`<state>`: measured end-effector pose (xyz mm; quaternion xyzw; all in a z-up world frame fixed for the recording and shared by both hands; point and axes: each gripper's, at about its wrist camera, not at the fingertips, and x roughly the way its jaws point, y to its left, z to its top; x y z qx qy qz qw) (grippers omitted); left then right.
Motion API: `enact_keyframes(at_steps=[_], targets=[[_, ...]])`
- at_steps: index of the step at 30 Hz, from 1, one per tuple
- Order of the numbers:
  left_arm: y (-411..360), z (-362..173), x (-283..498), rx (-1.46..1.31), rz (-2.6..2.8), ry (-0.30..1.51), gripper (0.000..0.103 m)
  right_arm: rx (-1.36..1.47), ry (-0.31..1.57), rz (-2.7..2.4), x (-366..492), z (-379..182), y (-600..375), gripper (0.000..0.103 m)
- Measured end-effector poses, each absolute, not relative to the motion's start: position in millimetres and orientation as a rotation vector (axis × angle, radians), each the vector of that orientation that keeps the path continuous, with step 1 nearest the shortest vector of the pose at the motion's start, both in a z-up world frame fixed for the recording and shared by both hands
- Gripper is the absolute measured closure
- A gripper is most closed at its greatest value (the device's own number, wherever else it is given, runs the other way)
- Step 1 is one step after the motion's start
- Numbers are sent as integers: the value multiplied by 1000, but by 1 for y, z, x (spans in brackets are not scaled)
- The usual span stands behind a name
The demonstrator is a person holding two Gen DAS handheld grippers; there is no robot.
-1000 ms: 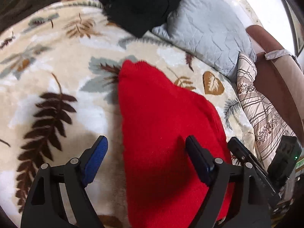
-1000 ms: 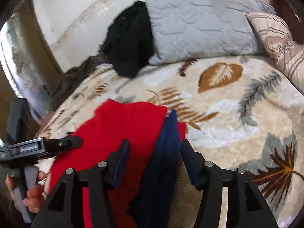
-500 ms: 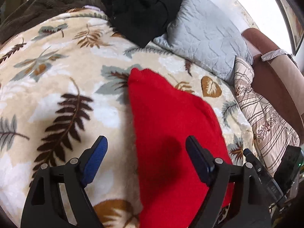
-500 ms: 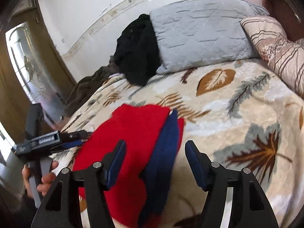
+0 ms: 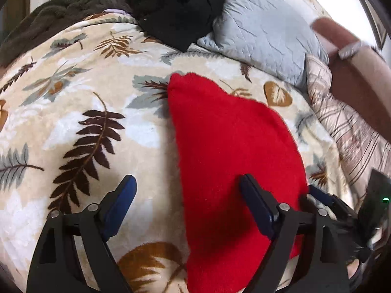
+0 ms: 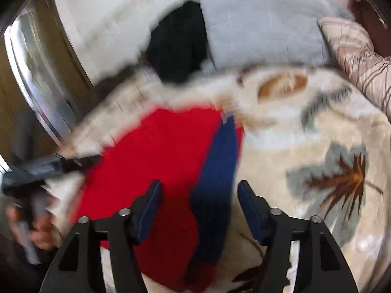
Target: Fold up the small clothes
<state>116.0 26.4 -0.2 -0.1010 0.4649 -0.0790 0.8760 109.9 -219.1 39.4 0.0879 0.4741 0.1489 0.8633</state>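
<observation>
A red knitted garment (image 5: 232,161) lies folded flat on a leaf-patterned blanket (image 5: 73,112). In the right wrist view the garment (image 6: 158,161) shows a navy blue band (image 6: 215,183) along its right edge. My left gripper (image 5: 188,195) is open and empty, hovering over the garment's left edge, one finger over the blanket, the other over the red cloth. My right gripper (image 6: 199,202) is open and empty above the garment's near end, straddling the navy band. This view is motion-blurred. The left gripper (image 6: 73,163) shows there at the garment's left side.
A grey quilted pillow (image 5: 264,36) and a black garment heap (image 5: 180,7) lie at the bed's head. A striped pillow (image 5: 342,122) and a brown headboard (image 5: 354,73) are at right. A dark brown blanket (image 5: 48,19) lies far left. A door (image 6: 36,73) stands left.
Both grippers stay open. The left gripper has pulled back and up from the garment. The right gripper rose, then dropped closer over the navy band; its view is now blurred.
</observation>
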Motion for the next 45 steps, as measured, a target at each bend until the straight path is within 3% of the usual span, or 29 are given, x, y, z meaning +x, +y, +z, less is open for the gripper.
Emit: enact_keyframes(at_steps=[2, 3, 8, 12, 16, 22, 31, 45], targets=[[25, -2, 116, -204, -147, 961, 5, 169, 1041, 283, 112, 20, -215, 5], [26, -4, 116, -207, -138, 957, 1, 207, 1027, 259, 112, 17, -220, 3], [37, 1, 114, -263, -107, 1000, 1, 336, 1002, 228, 92, 19, -239, 3], [30, 4, 91, -234, -109, 1016, 2, 146, 1038, 220, 77, 24, -228, 1], [12, -14, 76, -105, -76, 1092, 1, 184, 1100, 197, 80, 24, -234, 1], [20, 15, 48, -23, 0, 1025, 2, 132, 1239, 149, 88, 36, -231, 0], [22, 32, 32, 44, 115, 928, 1, -154, 1195, -15, 66, 75, -240, 0], [-20, 30, 11, 143, 77, 900, 1, -176, 1023, -5, 38, 114, -238, 0]])
